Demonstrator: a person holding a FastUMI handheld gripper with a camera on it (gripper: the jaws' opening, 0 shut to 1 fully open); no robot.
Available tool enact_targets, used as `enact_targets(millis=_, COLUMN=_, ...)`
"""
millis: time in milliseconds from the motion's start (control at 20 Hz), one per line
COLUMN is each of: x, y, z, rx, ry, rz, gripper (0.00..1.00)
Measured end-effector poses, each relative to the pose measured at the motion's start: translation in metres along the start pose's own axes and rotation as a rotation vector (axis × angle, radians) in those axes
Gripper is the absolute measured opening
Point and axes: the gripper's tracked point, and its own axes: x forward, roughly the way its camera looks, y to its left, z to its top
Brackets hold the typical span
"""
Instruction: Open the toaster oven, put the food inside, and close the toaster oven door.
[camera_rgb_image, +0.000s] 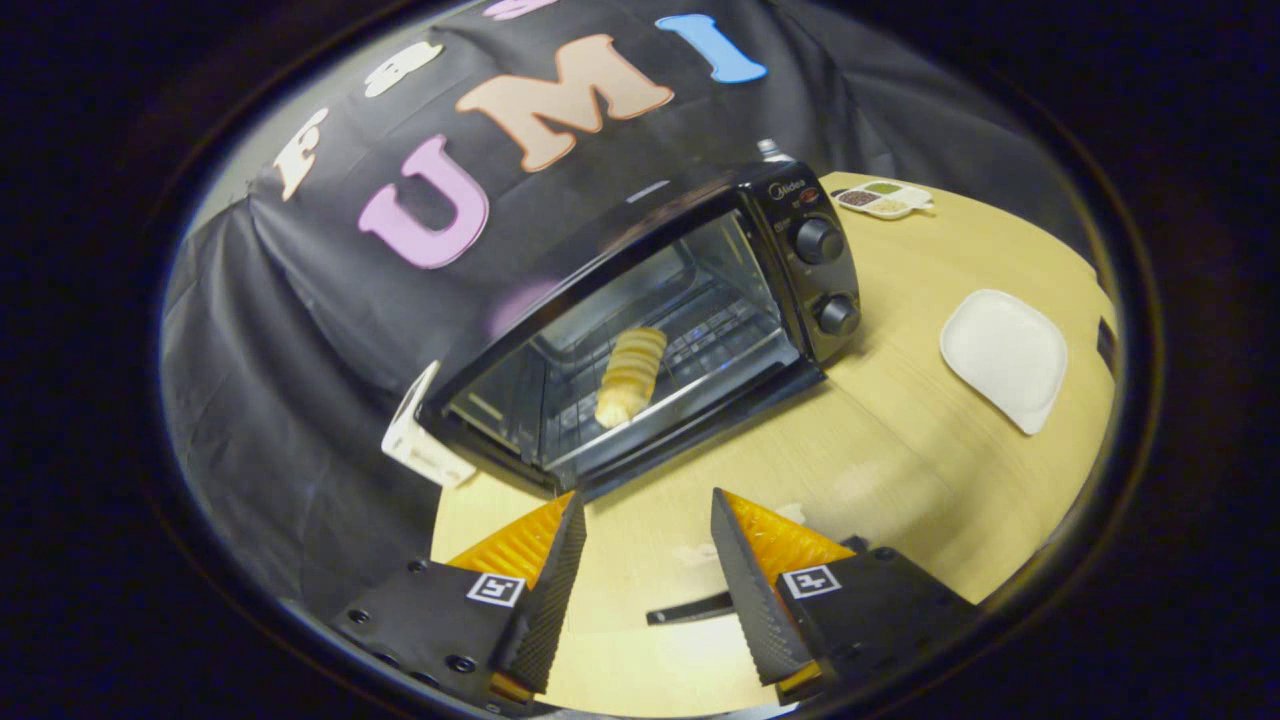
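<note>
Your gripper (648, 520) sits at the bottom of the frame with its jaws spread wide and nothing between them; only bare table (900, 470) shows in the gap.

The oven (650, 330) stands just beyond the fingers, in the middle of the frame, tilted by the lens. The food (632, 375), a pale, ridged roll, lies on the rack (700, 345) inside, seen through the glass. From this angle the door (640, 350) looks closed or very nearly so; you cannot tell for certain whether it is fully latched.

If the door needs a final push, judge it as stiff and hinged along its lower edge: press on the upper bar of the frame, not the glass, which is likely slippery and may mark. The oven looks light enough to slide on the wood, so push gently. The roll looks soft and crushable; should you have to move it, take it lightly across its middle.

To the right of the frame lies a white plate (1005, 355), well apart from the oven, and at the upper right a small divided dish (885, 200).

A brand mark above the two knobs (820, 240) reads roughly "Midea"; the smaller print beside the knobs is too fine to read. Each finger carries a square marker tag (496, 588).
</note>
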Motion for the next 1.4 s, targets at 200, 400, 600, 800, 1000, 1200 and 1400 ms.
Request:
enact_targets(millis=200, x=-0.022, y=-0.02, z=-0.026, rx=-0.108, ry=0.046, rz=-0.054, gripper=0.78)
enact_targets(millis=400, x=-0.03, y=-0.039, z=-0.049, rx=-0.244, ry=0.11, rz=-0.111, gripper=0.78)
enact_targets(millis=600, x=-0.028, y=-0.05, z=-0.067, rx=-0.322, ry=0.169, rz=-0.131, gripper=0.79)
enact_targets(millis=800, x=-0.02, y=-0.064, z=-0.082, rx=-0.374, ry=0.228, rz=-0.157, gripper=0.79)
enact_targets(millis=1000, x=-0.012, y=-0.07, z=-0.094, rx=-0.416, ry=0.278, rz=-0.171, gripper=0.79)
enact_targets(millis=1200, x=-0.004, y=-0.072, z=-0.1, rx=-0.437, ry=0.312, rz=-0.175, gripper=0.79)
enact_targets(millis=1400, x=0.002, y=-0.072, z=-0.098, rx=-0.434, ry=0.317, rz=-0.181, gripper=0.79)
